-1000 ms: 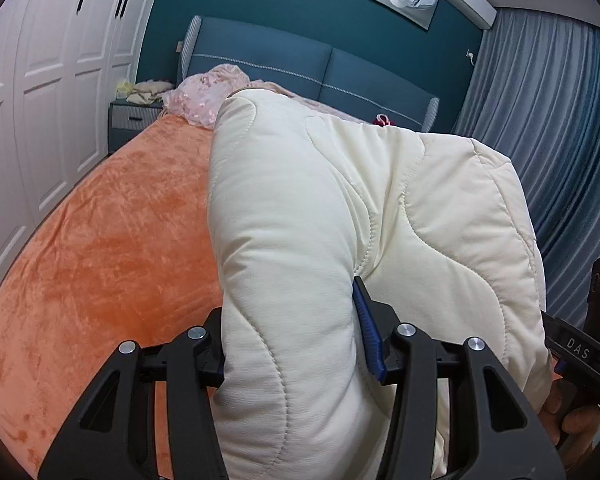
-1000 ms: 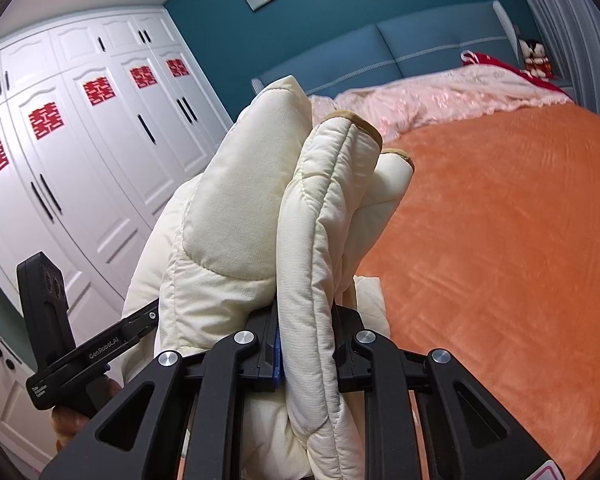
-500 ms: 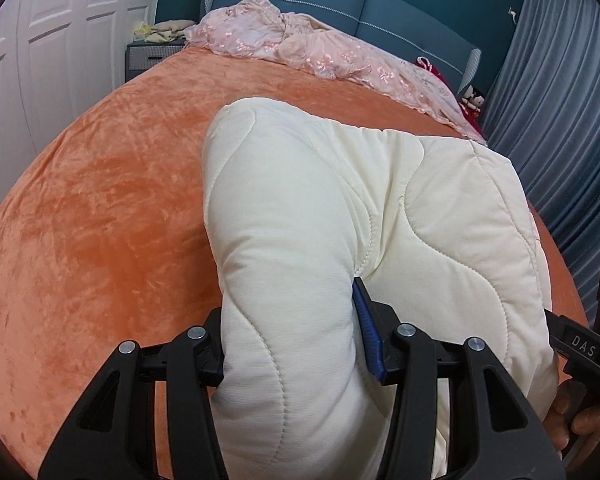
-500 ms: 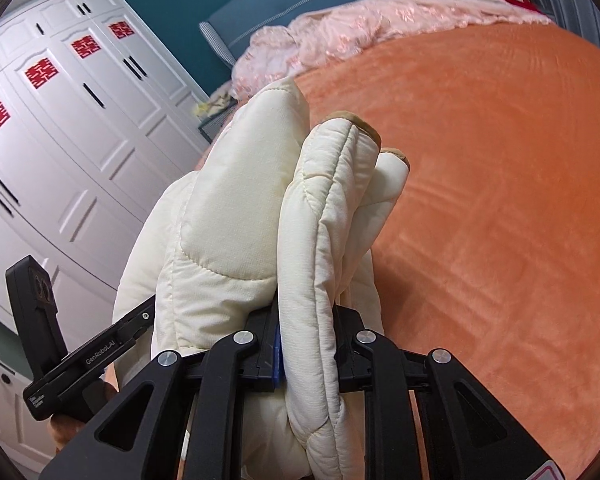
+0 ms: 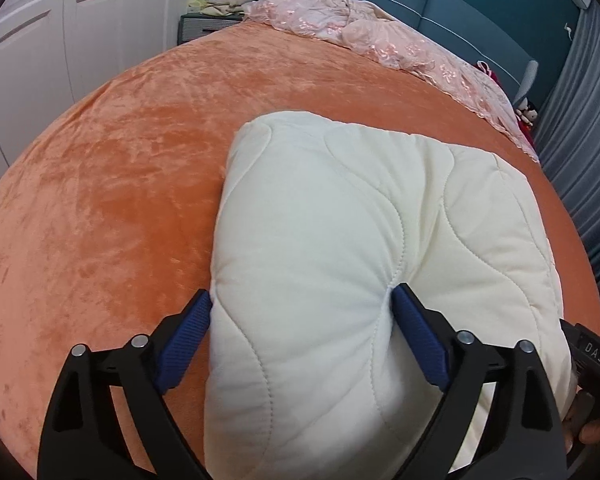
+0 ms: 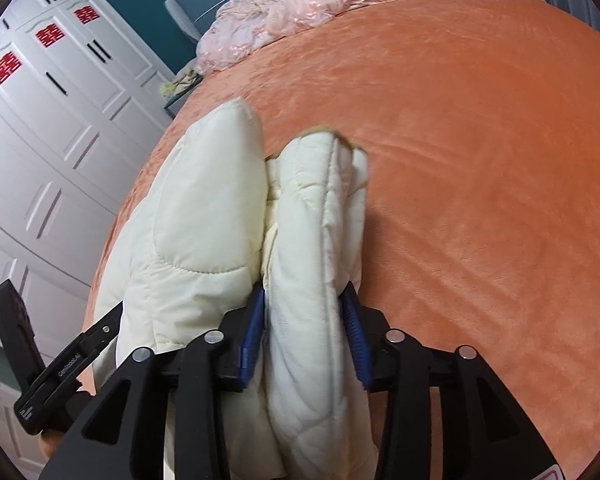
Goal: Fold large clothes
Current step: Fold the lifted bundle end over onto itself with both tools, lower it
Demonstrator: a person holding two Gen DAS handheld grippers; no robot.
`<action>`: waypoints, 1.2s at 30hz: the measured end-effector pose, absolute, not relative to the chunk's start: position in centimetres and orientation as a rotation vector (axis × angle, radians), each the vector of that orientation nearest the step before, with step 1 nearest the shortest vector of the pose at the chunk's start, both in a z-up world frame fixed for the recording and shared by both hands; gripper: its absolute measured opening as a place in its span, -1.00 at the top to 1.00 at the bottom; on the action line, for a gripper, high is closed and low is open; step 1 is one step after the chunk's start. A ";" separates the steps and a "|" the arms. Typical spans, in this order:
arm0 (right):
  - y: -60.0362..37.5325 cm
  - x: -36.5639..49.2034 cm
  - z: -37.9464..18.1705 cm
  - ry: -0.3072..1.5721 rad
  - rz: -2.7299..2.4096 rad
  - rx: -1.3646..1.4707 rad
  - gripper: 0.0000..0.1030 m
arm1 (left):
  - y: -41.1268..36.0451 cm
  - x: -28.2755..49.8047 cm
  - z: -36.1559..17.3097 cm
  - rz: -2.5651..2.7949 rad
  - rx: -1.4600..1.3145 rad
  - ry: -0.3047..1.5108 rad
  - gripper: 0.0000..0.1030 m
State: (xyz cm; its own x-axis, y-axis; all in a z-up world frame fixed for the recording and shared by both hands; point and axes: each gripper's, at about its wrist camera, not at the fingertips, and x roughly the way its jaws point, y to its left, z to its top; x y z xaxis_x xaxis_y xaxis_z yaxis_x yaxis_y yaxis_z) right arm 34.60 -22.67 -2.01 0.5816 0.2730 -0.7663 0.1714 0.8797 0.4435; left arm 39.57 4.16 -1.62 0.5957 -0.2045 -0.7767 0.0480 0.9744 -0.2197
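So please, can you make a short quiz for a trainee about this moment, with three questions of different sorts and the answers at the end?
1. True or false: the cream quilted garment lies on a blue bedspread.
2. Which colour are the pads of the right gripper? A. red B. blue C. green
3. Fill in: the left gripper has its jaws wide, with the garment's folded edge ____ them.

Key: 1. false, the orange bedspread is under it. 2. B. 3. between.
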 end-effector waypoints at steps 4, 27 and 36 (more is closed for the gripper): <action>-25.0 31.2 1.4 0.860 -0.049 0.483 0.12 | 4.7 37.3 2.3 -0.096 -0.123 0.859 -0.71; -18.6 37.1 -2.6 1.050 0.034 0.278 0.67 | -1.1 39.4 0.0 -0.097 0.048 0.958 -0.79; -19.8 38.1 -5.7 1.049 0.074 0.316 0.65 | -1.9 40.5 -2.8 -0.067 0.065 0.937 -0.91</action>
State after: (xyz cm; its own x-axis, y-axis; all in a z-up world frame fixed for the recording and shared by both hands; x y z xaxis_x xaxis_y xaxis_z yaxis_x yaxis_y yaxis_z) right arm 38.06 -19.75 -5.67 0.5006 0.2099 -0.8398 0.0892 0.9525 0.2912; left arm 40.47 -1.86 -2.82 0.5901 -0.0292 -0.8068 0.0858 0.9960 0.0267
